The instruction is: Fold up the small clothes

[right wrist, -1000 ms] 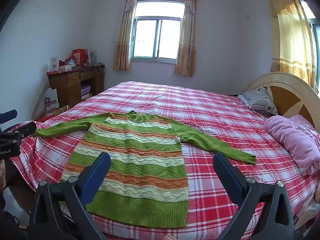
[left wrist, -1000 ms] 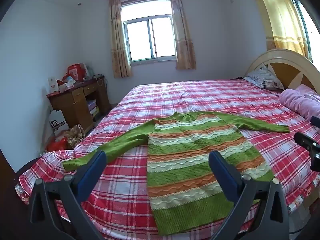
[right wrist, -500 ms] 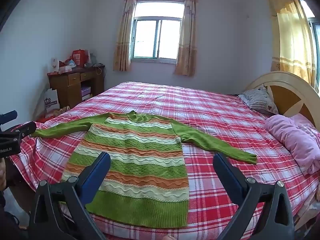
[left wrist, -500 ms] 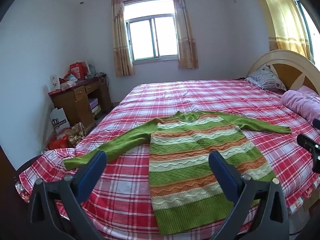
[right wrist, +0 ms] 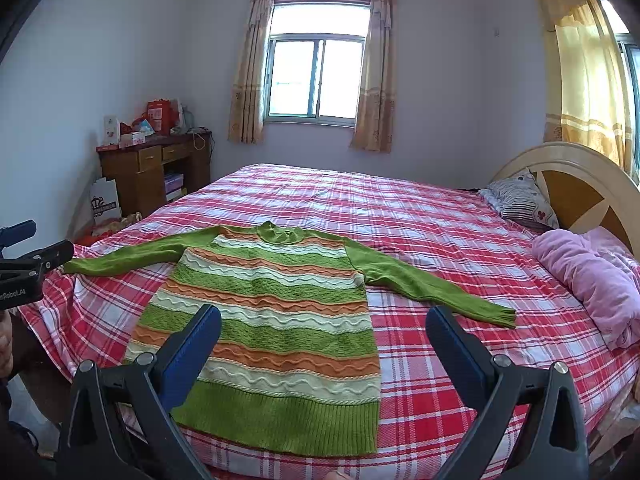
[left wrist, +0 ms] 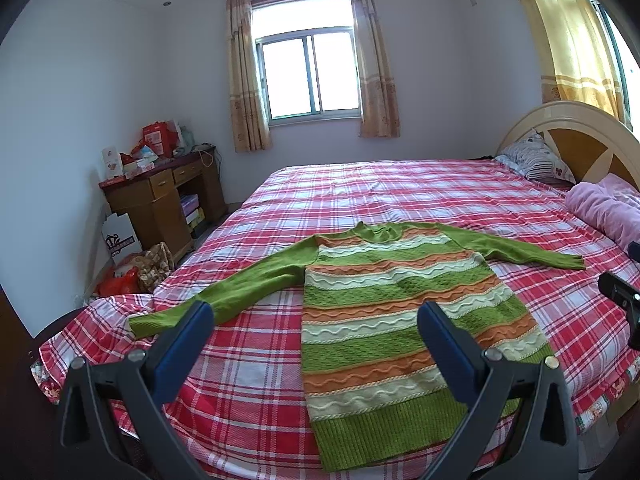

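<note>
A green, orange and cream striped sweater (left wrist: 400,320) lies flat on the red plaid bed (left wrist: 400,200), both green sleeves spread out, hem toward me. It also shows in the right wrist view (right wrist: 276,312). My left gripper (left wrist: 314,316) is open and empty, held above the bed's near edge over the sweater's left side. My right gripper (right wrist: 324,320) is open and empty, above the sweater's lower right part. Each gripper's body shows at the edge of the other's view: the right one (left wrist: 622,300) and the left one (right wrist: 28,268).
A pink blanket (right wrist: 588,280) and a patterned pillow (right wrist: 520,200) lie by the wooden headboard (right wrist: 580,176) at the right. A cluttered wooden desk (left wrist: 160,200) stands against the left wall, with bags (left wrist: 136,268) on the floor beside it.
Both views have shifted only slightly. The sweater lies as before and both grippers stay open.
</note>
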The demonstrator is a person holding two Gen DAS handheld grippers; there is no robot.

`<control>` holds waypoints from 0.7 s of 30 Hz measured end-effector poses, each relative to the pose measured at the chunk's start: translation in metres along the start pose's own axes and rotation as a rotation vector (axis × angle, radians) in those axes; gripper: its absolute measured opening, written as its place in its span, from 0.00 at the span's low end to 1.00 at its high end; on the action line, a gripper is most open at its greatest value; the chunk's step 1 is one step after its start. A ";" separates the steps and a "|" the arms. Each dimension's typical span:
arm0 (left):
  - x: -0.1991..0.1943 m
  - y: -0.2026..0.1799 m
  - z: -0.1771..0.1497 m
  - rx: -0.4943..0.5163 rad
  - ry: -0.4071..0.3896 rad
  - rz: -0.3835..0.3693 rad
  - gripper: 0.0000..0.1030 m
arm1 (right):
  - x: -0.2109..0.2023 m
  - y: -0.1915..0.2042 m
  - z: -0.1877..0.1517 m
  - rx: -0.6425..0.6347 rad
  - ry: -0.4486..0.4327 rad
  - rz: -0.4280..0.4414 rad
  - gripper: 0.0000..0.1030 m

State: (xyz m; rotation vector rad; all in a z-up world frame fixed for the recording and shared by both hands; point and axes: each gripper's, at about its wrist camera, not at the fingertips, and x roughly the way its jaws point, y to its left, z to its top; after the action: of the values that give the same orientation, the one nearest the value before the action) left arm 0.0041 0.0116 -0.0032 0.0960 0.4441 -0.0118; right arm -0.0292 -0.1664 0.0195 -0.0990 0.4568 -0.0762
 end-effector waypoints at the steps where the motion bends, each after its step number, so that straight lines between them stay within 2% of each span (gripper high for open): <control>1: 0.000 0.000 0.000 0.000 0.000 0.002 1.00 | 0.000 0.000 0.000 0.000 0.000 0.000 0.99; 21: 0.001 0.001 0.000 -0.002 0.000 -0.001 1.00 | -0.001 0.001 -0.001 -0.003 0.000 0.003 0.99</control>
State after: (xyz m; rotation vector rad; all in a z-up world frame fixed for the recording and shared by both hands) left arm 0.0047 0.0130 -0.0036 0.0935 0.4440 -0.0123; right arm -0.0299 -0.1653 0.0191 -0.1009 0.4574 -0.0723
